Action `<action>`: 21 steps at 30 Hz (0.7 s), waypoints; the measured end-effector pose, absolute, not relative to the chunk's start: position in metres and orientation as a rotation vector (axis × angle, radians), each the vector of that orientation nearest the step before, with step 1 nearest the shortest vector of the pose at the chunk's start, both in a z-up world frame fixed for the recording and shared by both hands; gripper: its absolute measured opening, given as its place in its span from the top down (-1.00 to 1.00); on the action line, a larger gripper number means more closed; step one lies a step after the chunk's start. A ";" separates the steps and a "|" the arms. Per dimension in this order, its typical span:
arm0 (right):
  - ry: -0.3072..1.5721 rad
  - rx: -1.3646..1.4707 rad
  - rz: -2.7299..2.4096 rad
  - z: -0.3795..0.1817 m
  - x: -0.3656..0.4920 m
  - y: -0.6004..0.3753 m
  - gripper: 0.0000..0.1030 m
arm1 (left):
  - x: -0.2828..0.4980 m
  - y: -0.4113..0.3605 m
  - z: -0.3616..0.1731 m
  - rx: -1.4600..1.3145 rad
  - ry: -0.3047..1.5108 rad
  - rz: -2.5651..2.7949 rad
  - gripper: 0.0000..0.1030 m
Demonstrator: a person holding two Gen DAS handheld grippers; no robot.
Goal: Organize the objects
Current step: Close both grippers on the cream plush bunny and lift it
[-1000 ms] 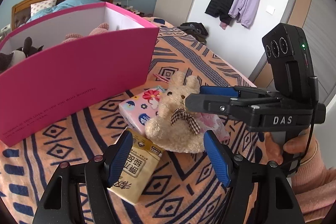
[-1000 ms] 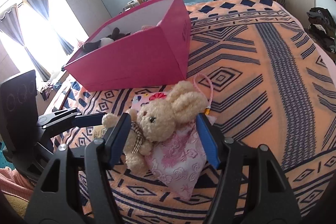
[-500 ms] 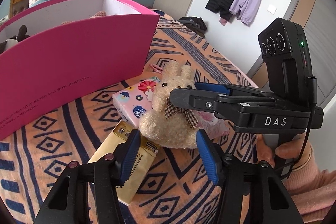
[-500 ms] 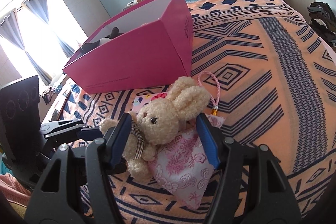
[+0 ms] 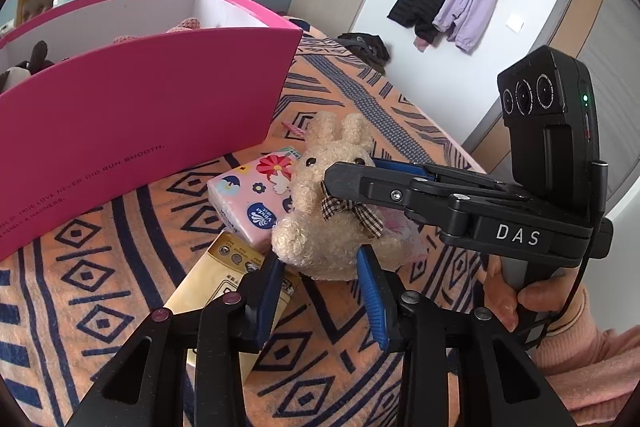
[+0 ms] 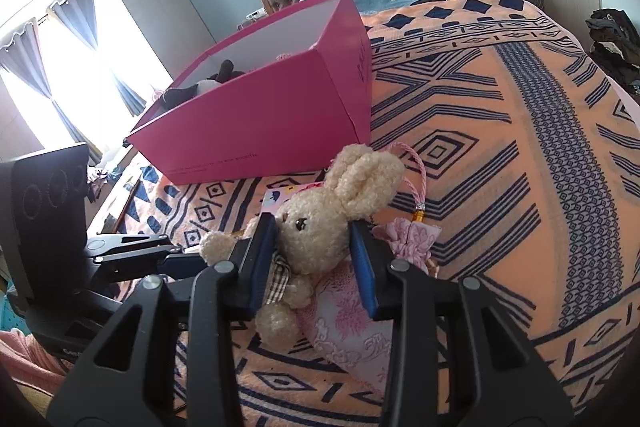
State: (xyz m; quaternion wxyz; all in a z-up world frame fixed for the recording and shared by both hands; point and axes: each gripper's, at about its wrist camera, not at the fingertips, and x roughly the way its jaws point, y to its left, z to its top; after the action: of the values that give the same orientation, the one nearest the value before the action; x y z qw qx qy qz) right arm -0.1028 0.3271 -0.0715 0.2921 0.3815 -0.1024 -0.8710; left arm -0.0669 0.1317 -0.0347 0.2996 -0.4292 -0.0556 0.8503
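Both wrist cameras are looking closely along their fingers from opposite sides, sharing the plush rabbit [image 5: 332,203] [image 6: 320,227] and pink box [image 5: 140,107] [image 6: 272,123].

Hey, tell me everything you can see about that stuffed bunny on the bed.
The plush bunny is cream and curly-furred, with two long ears, dark bead eyes and a brown checked bow at its neck. It lies tilted on the patterned bedspread, leaning over a pink floral tissue pack and a pink embroidered pouch. The right gripper has its blue pads closed on the head; the left gripper straddles its lower body.
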 end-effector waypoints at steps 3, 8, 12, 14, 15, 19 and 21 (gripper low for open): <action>-0.278 0.994 -2.325 -0.066 -0.099 0.328 0.24 | -0.066 0.129 -0.032 -1.130 -0.165 2.246 0.27; -0.280 0.952 -2.326 -0.054 -0.094 0.329 0.28 | -0.064 0.125 -0.025 -1.112 -0.184 2.244 0.27; -0.271 0.911 -2.328 -0.042 -0.090 0.327 0.29 | -0.062 0.122 -0.014 -1.076 -0.174 2.265 0.27; -0.265 0.892 -2.329 -0.037 -0.089 0.325 0.29 | -0.061 0.120 -0.008 -1.056 -0.168 2.277 0.27; -0.260 0.882 -2.328 -0.034 -0.089 0.324 0.29 | -0.061 0.119 -0.006 -1.048 -0.168 2.281 0.27; -0.251 0.848 -2.318 -0.023 -0.090 0.320 0.29 | -0.060 0.114 0.006 -1.015 -0.165 2.307 0.27; -0.243 0.834 -2.313 -0.018 -0.091 0.317 0.29 | -0.061 0.111 0.011 -1.000 -0.165 2.321 0.27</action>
State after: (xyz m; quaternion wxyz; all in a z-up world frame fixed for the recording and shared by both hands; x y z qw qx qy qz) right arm -0.0911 0.3165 -0.0184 0.3293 0.3187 -0.0929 -0.8839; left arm -0.0612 0.1107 0.0109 0.2999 -0.3768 -0.0621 0.8742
